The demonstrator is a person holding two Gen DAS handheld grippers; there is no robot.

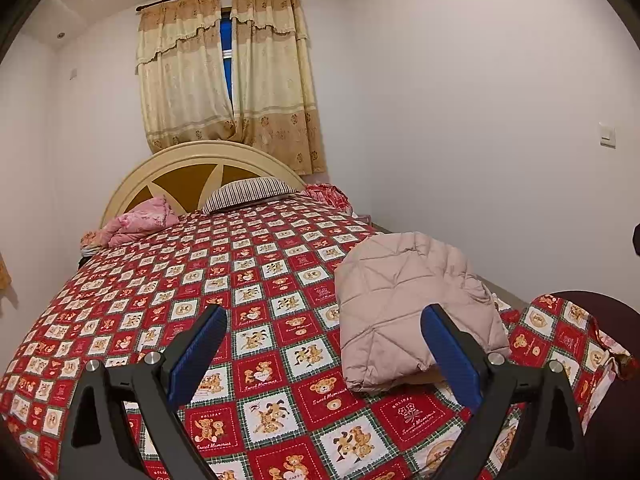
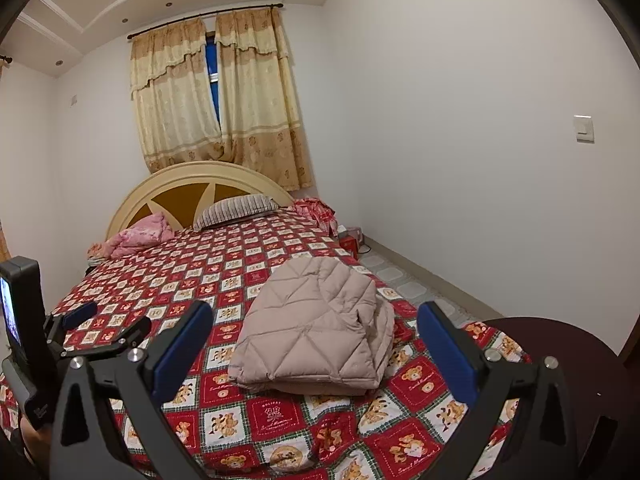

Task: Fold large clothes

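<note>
A beige quilted jacket (image 1: 404, 308) lies folded into a compact bundle on the red bear-patterned bedsheet (image 1: 256, 272), near the bed's right front corner. It also shows in the right wrist view (image 2: 316, 328). My left gripper (image 1: 324, 340) is open and empty, held above the sheet with its right finger in front of the jacket's near edge. My right gripper (image 2: 316, 340) is open and empty, held back from the jacket, which shows between its fingers. The left gripper's body (image 2: 80, 336) shows at the left of the right wrist view.
A striped pillow (image 1: 248, 192) and a pink quilt (image 1: 136, 222) lie by the cream headboard (image 1: 192, 164). Red crumpled cloth (image 1: 328, 194) sits at the far right corner. A white wall runs along the right, with a strip of tiled floor (image 2: 404, 284). A dark round surface (image 2: 560, 380) sits at the near right.
</note>
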